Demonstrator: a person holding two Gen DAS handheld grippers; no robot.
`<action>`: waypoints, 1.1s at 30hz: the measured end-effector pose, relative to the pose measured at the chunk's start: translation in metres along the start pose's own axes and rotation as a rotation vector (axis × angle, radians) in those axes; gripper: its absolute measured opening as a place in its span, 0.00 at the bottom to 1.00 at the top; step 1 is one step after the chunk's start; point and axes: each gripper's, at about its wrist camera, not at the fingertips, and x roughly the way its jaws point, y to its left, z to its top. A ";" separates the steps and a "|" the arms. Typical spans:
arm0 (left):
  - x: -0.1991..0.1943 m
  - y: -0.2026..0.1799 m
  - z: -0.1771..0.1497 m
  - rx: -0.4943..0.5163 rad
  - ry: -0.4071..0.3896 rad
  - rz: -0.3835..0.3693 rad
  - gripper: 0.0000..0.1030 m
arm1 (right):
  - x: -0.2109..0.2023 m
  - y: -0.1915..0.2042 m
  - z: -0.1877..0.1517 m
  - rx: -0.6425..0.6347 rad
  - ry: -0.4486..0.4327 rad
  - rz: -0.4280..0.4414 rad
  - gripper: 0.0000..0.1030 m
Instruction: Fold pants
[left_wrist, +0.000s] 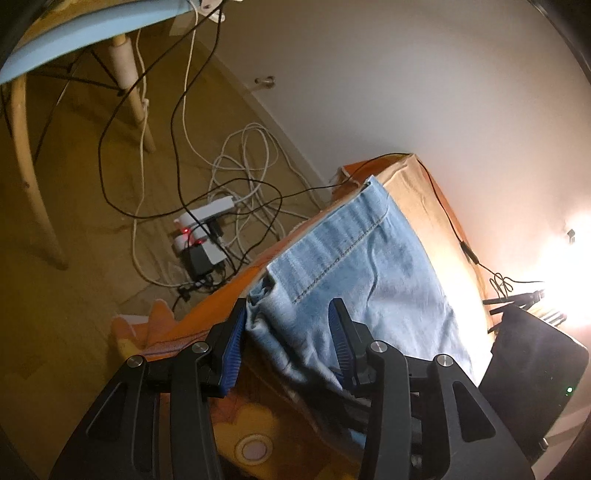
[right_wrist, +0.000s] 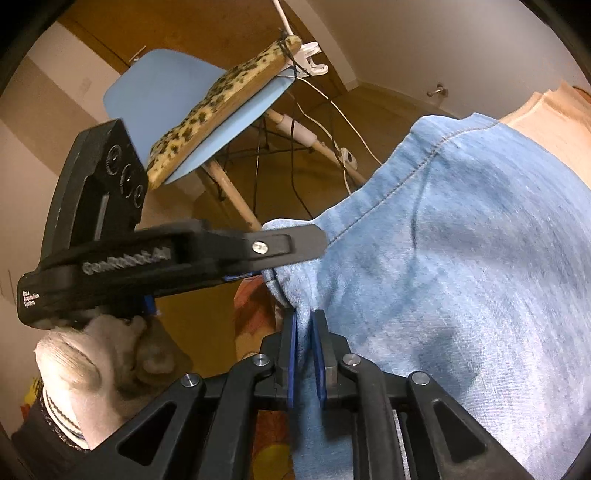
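Pants (left_wrist: 354, 266) lying on orange-covered desk (left_wrist: 424, 192), near edge. Left tongs (left_wrist: 288, 321) wide open around pants' corner. Right tongs (right_wrist: 304, 332) clamped on pants' fold, w/ denim between pads.

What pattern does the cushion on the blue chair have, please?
Leopard print cushion; right wrist view.

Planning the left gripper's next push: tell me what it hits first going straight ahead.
Probably the jeans: the open left gripper already straddles their bunched edge, so denim comes first, though depth is unclear.
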 end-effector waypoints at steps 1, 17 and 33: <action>0.002 0.001 0.001 -0.005 0.001 0.005 0.30 | -0.001 0.000 0.000 0.000 0.001 -0.001 0.15; -0.042 -0.059 -0.026 0.279 -0.195 -0.060 0.10 | -0.104 -0.041 0.022 0.154 -0.169 -0.049 0.62; -0.015 -0.103 -0.075 0.517 -0.153 -0.078 0.10 | -0.041 -0.026 0.103 0.059 0.072 -0.273 0.68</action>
